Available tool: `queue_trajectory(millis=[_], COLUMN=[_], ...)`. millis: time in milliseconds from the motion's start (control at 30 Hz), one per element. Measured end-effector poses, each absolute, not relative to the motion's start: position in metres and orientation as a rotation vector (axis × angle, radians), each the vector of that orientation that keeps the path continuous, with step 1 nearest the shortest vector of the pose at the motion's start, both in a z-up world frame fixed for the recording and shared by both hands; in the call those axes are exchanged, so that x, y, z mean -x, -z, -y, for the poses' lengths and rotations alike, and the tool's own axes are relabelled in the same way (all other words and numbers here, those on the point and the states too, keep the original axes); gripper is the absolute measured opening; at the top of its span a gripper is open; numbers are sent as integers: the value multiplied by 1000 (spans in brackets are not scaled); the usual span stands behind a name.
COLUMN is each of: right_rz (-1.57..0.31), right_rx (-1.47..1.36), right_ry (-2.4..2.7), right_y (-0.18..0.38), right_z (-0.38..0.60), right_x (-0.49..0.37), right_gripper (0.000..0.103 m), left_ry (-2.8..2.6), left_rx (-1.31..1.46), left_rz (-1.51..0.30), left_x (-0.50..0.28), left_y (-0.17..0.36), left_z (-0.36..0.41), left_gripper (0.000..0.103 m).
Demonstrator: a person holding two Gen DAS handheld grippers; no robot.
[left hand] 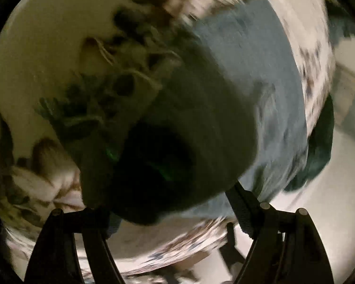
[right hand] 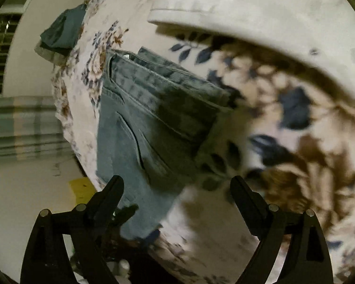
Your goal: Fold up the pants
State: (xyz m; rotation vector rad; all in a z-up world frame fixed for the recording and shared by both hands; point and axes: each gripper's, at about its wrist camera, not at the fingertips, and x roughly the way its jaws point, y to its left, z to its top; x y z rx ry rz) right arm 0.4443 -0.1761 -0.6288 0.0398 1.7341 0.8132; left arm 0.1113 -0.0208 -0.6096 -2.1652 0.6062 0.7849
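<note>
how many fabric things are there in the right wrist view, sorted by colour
Light blue denim: 1, the jeans lying on the bedspread
Dark teal: 1, a folded garment at the bed's far edge
Floral print: 1, the bedspread
Plain white: 1, a pillow
Total: 4

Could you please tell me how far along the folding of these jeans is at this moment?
Partly done, it seems: the jeans lie on the floral bedspread with denim doubled at the waistband. The right gripper is open above them; the left gripper appears open too, denim bunched close before it. Further folds and flattening remain.
</note>
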Motion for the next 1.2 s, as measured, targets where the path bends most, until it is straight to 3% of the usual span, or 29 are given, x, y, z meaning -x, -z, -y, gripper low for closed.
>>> queue_trajectory(millis=[200,233,267,300,367,467,667,1033,1200], right_rz=[-1738,-1744,-1751,-1747,-1735,-1712,-1695,-1638,-1552], right_rx=[-257,-284,-333,-364,-359,-416,-456,-623,-706], right_ry=[-752,-741,-719,-705,-657,-625,-625,-604,-557], right_y=[672,676,682,685,689,687,659,557,503], right_z=[161,161,161,161,160,167,174,213,243], right_x=[-464,-467,-469,-469,-467,-462,-451,-438,-461], right_gripper=[93,93,90,85,59,44,32,27,25], left_ry=[-862,-874,-891,-909,-938,-927,-876,-714,-590], left_rx=[2227,2221,2215,2209,2188,2123,1979,1604,1491], left_rz=[-583,-582,-584,-580,-588,-599,-646,-775,-801], left_x=[-110,-111,-110,-108,-107,-106,-106,-161,-220], left_y=[616,616,616,616,615,604,570,450,402], left_z=[16,14,11,9,3,-9,-36,-85,-97], left_gripper=[75,73,64,53,33,26,24,22,22])
